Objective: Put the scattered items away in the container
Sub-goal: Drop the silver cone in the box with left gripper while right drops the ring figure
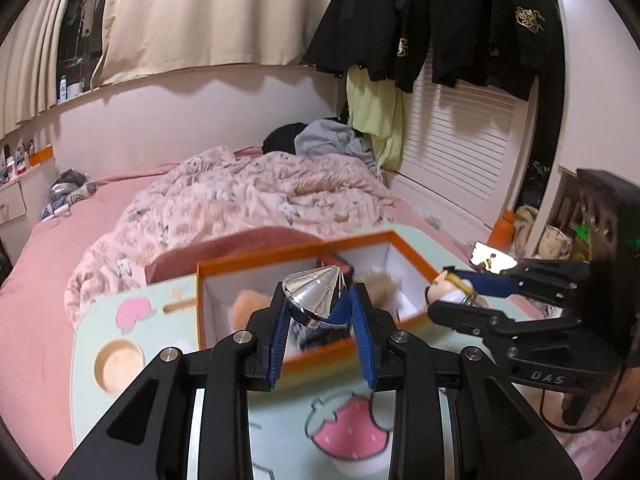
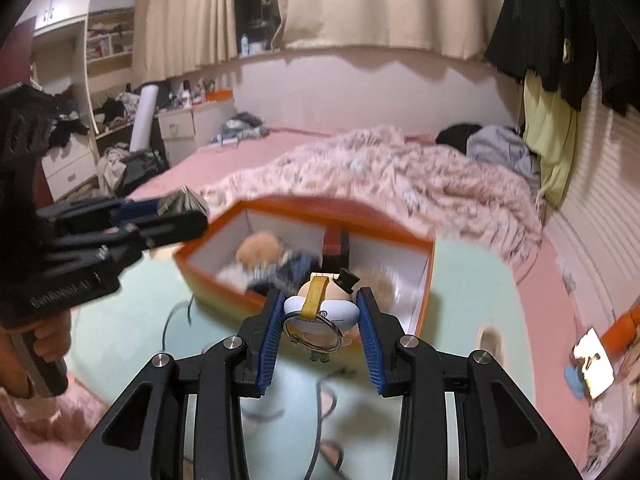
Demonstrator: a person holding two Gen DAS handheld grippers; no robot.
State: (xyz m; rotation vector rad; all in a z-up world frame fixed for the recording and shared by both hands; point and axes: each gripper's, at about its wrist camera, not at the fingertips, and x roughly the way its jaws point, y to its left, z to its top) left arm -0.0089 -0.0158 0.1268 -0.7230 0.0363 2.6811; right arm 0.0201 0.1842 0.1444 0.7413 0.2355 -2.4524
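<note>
An orange-rimmed box [image 1: 256, 262] with white inner walls stands on a mint play mat [image 1: 132, 344] on the bed; plush toys and dark items lie inside. My left gripper [image 1: 318, 300] is shut on a shiny silver cone-shaped item [image 1: 316, 290], held above the box's near wall. In the right wrist view that left gripper [image 2: 176, 212] hangs left of the box [image 2: 224, 276]. My right gripper [image 2: 320, 312] is shut on a small figure keychain [image 2: 322, 312] with a yellow strap, a black hat and a metal ring, above the box's near rim. That right gripper [image 1: 452, 290] shows right of the box in the left view.
A crumpled pink duvet [image 1: 248, 196] lies behind the box. A dark-red cushion [image 1: 224, 250] sits against the box's far side. Dark jackets [image 1: 460, 20] hang at the right. A hand [image 2: 48, 340] grips the left tool. A lit phone [image 2: 594, 360] lies at the right.
</note>
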